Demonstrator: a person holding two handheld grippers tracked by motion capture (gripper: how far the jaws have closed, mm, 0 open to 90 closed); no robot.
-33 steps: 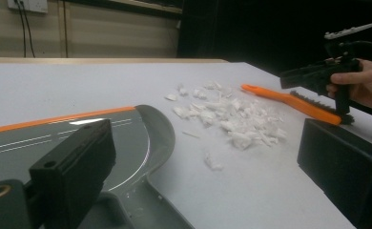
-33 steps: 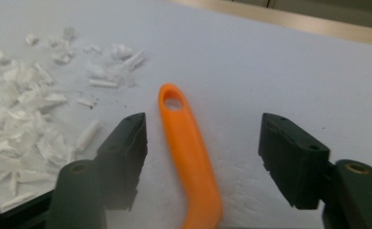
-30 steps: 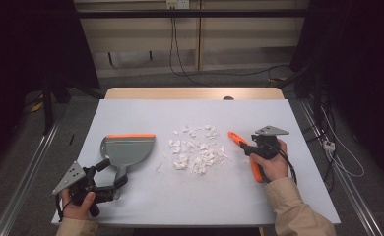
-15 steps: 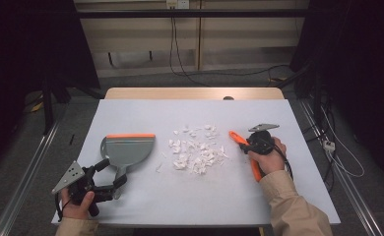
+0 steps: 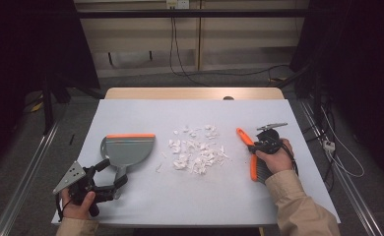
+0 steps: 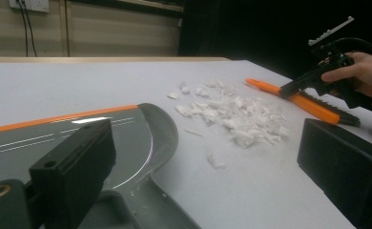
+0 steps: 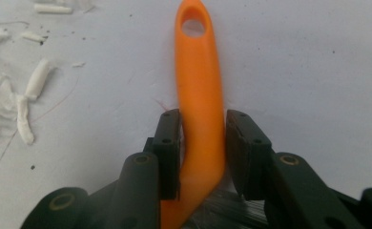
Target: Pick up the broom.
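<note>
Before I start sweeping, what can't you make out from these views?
- Brush bristles: right gripper view, hidden behind the right gripper and cut off by the bottom edge.
- Dustpan handle: left gripper view, blocked by the left gripper and cut off at the bottom edge.
- Paper scraps: high view, too small to count.

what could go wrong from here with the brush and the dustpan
1. The right tool pinches the orange brush handle on its narrow, curved neck, so the brush may twist or slip once it is lifted or pushed.
2. The left tool stands open around the dustpan handle, not gripping, so the grey dustpan could slide away when scraps are swept against it.
3. The white scraps lie loose and spread out, so a fast sweep may scatter some past the pan.
</note>
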